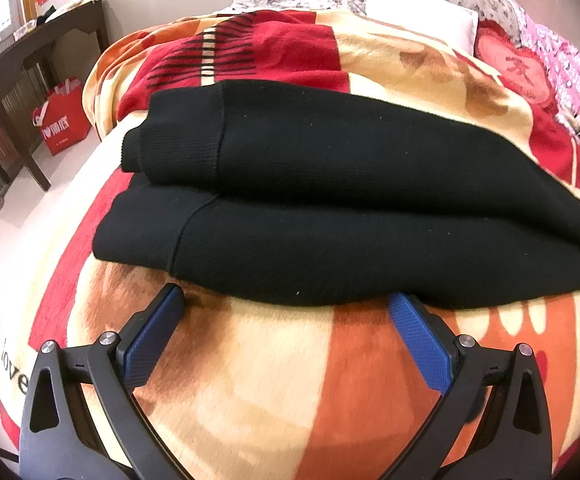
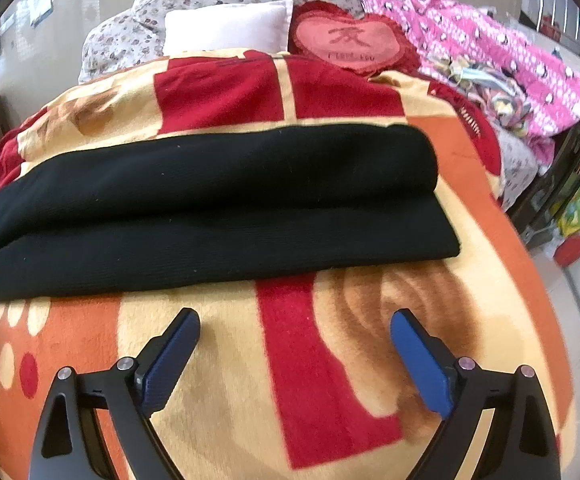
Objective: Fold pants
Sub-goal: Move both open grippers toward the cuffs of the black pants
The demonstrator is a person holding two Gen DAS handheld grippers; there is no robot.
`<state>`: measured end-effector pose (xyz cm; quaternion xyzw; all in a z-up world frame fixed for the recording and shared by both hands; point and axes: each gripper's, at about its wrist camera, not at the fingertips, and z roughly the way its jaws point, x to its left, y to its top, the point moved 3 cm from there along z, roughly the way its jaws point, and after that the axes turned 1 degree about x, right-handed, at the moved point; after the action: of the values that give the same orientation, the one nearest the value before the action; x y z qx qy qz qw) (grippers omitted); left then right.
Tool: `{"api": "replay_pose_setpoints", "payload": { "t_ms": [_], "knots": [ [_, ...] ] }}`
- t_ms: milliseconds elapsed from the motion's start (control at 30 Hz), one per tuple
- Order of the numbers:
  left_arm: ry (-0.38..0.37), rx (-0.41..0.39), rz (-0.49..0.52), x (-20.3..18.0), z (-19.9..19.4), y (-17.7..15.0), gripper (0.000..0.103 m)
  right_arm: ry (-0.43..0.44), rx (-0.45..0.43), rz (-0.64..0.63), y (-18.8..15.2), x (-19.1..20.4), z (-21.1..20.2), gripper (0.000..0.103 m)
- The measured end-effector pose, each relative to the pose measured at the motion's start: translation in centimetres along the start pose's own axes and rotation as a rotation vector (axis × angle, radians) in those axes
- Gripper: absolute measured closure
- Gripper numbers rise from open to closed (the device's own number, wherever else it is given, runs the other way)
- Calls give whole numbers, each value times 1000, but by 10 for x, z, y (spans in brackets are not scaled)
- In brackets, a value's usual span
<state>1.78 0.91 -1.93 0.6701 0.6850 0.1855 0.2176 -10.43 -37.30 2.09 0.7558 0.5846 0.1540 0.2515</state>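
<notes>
Black knit pants (image 1: pixel 330 200) lie folded in two layers across a patterned blanket (image 1: pixel 249 380) on a bed. Their cuffed ends point left in the left wrist view. The folded end shows at the right in the right wrist view (image 2: pixel 229 208). My left gripper (image 1: pixel 287 300) is open and empty, its blue fingertips at the near edge of the pants. My right gripper (image 2: pixel 294 320) is open and empty, a short way in front of the pants over the blanket (image 2: pixel 330 360).
A white pillow (image 2: pixel 225 28), a red heart cushion (image 2: pixel 350 46) and pink bedding (image 2: pixel 490 56) lie at the head of the bed. A dark wooden table (image 1: pixel 29 80) and a red bag (image 1: pixel 63 120) stand on the floor at the left.
</notes>
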Motion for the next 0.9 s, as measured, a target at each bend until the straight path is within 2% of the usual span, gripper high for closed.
{"api": "replay_pose_setpoints", "payload": {
  "t_ms": [133,300,667,900],
  "knots": [
    [-24,-32,-15,5,-17,-2,0,30,-28,-4,2,4,-16,8],
    [-23,-90,28,-1,-38,-3,0,29,-56,-26,4,14,-30,8],
    [-62,-95,66,-10,-51,-12,0,78,-62,-27,-1,29,-39,8],
    [-41,-101,78,-11,-52,-11,0,96,-50,-29,-2,32,-36,8]
  ]
}}
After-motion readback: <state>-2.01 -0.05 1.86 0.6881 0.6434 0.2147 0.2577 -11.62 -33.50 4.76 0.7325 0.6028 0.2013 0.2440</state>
